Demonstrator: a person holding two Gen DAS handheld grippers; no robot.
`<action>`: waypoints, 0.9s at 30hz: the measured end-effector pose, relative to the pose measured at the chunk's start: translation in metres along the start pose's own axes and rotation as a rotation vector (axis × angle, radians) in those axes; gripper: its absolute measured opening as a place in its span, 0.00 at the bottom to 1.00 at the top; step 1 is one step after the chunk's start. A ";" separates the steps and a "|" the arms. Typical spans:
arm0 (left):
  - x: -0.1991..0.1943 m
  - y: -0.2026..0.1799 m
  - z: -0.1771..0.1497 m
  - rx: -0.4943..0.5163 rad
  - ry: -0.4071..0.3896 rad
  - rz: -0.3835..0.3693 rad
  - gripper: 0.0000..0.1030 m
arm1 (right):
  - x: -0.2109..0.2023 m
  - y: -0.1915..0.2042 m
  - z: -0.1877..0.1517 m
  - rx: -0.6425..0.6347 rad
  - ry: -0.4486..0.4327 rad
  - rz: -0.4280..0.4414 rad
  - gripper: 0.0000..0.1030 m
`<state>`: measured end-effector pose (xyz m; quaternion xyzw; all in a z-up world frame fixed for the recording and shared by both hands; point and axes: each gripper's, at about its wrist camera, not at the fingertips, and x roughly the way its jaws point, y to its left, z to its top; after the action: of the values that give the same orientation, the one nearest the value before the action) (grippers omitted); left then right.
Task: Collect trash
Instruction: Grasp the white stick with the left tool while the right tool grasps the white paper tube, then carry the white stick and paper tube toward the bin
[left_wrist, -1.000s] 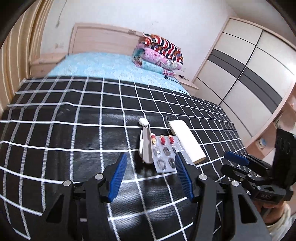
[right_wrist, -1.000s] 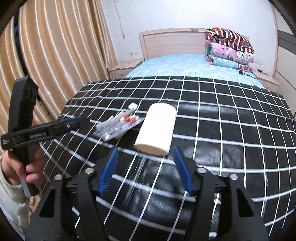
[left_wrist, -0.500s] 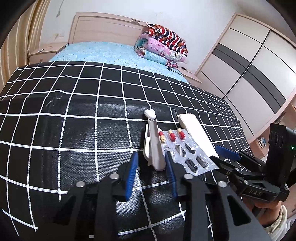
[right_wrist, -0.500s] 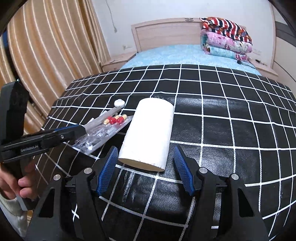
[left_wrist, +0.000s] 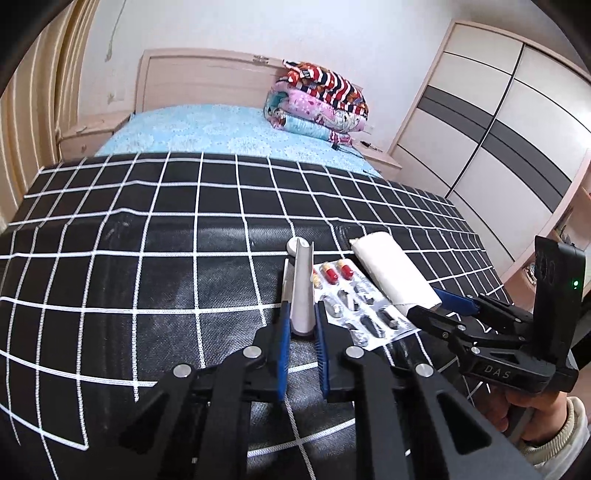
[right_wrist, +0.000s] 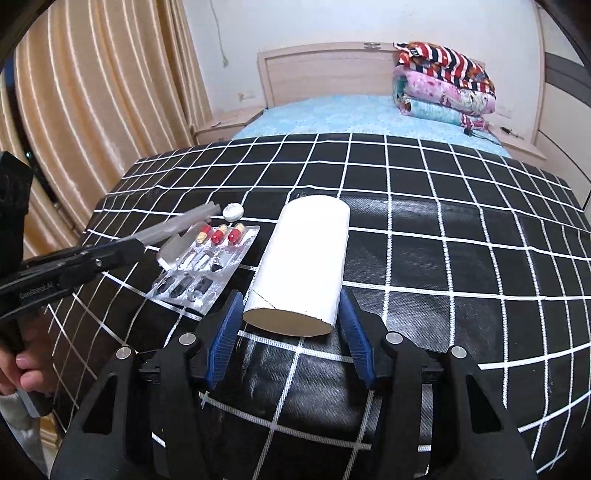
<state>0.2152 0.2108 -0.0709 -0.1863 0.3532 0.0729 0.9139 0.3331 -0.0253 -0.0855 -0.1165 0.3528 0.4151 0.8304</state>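
On the black checked cloth (right_wrist: 443, 258), the left gripper (left_wrist: 301, 321) is clamped on a white plastic tube (left_wrist: 303, 288), right beside the pill blister pack (right_wrist: 207, 266). Right gripper (right_wrist: 291, 321) is spread wide around the cardboard roll's (right_wrist: 306, 258) near end, pads not squeezing it yet.

the left wrist view looks low and close over the checked cloth (left_wrist: 147, 229) toward the headboard (left_wrist: 207, 81), with the wardrobe (left_wrist: 498, 122) at its right. the right wrist view faces the same headboard (right_wrist: 325, 70), with the curtain (right_wrist: 92, 110) at its left. both views share the pill blister (left_wrist: 358, 306) (right_wrist: 207, 262), the paper roll (left_wrist: 395, 277) (right_wrist: 306, 258) and the folded blankets (left_wrist: 321, 99) (right_wrist: 443, 81).
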 end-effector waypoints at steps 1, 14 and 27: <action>-0.001 -0.003 0.000 0.003 -0.004 0.002 0.12 | -0.002 0.002 -0.001 -0.002 -0.002 0.000 0.51; -0.060 -0.034 -0.017 0.063 -0.084 0.010 0.12 | -0.050 0.010 -0.015 -0.020 -0.061 0.000 0.50; -0.128 -0.069 -0.063 0.135 -0.144 -0.018 0.12 | -0.115 0.036 -0.058 -0.117 -0.109 0.011 0.49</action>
<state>0.0994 0.1219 -0.0077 -0.1218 0.2888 0.0542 0.9480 0.2304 -0.1008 -0.0459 -0.1403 0.2829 0.4452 0.8379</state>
